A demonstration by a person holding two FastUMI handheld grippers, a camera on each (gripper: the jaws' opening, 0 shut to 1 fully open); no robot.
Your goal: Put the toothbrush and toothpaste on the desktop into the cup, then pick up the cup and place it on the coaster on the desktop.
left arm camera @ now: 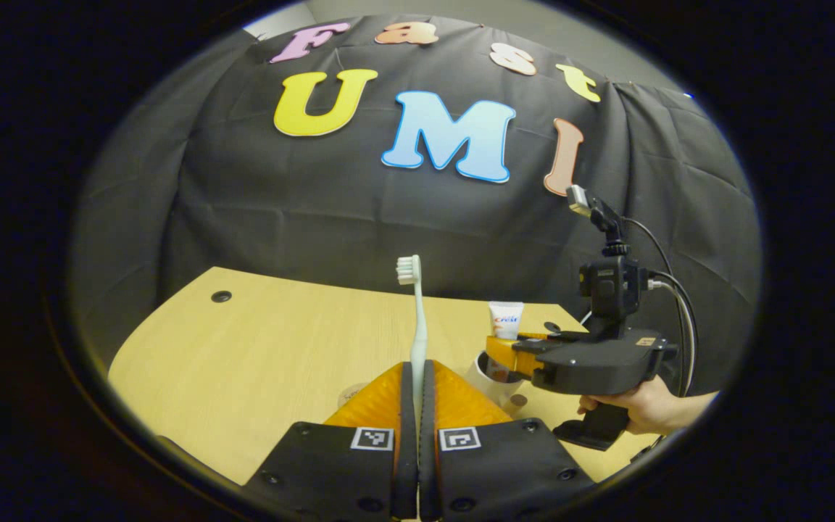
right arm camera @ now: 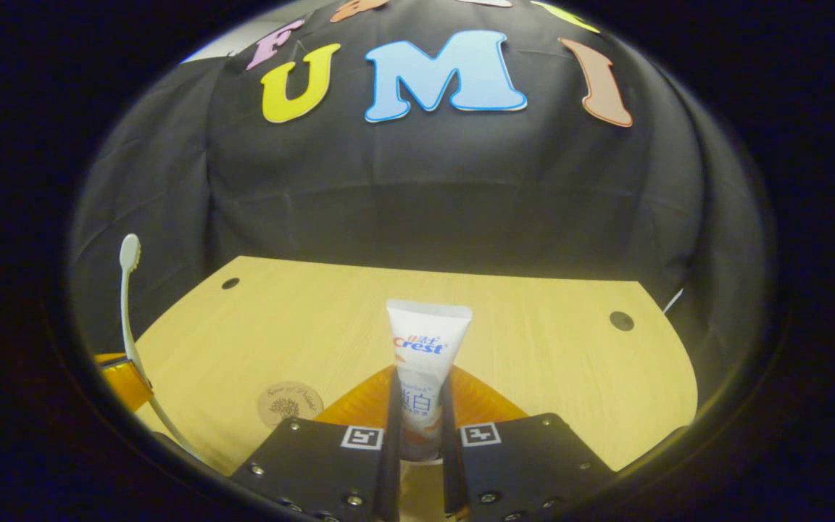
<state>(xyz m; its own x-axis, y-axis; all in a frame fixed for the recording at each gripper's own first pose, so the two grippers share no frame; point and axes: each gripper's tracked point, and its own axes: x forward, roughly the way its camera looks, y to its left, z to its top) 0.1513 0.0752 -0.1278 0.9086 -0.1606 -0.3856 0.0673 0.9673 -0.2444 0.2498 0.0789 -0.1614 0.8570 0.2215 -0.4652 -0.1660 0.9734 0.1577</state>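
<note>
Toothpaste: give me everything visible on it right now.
The toothpaste is a small white squeeze tube, plastic by the look, with printed lettering on its face. It stands upright, flat crimped end on top, its lower part clamped between the two fingers of the right hand-held gripper. The cap end is hidden from view. In the left gripper view, the toothpaste is held just above the white cup, over the wooden desk.

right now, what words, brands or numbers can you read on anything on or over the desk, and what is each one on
toothpaste tube: a printed brand label with smaller print below; label text is not quoted here.
coaster: cursive print around a small emblem, too small to read.
square markers: black-and-white code patterns, no words.
toothbrush: no text.
</note>
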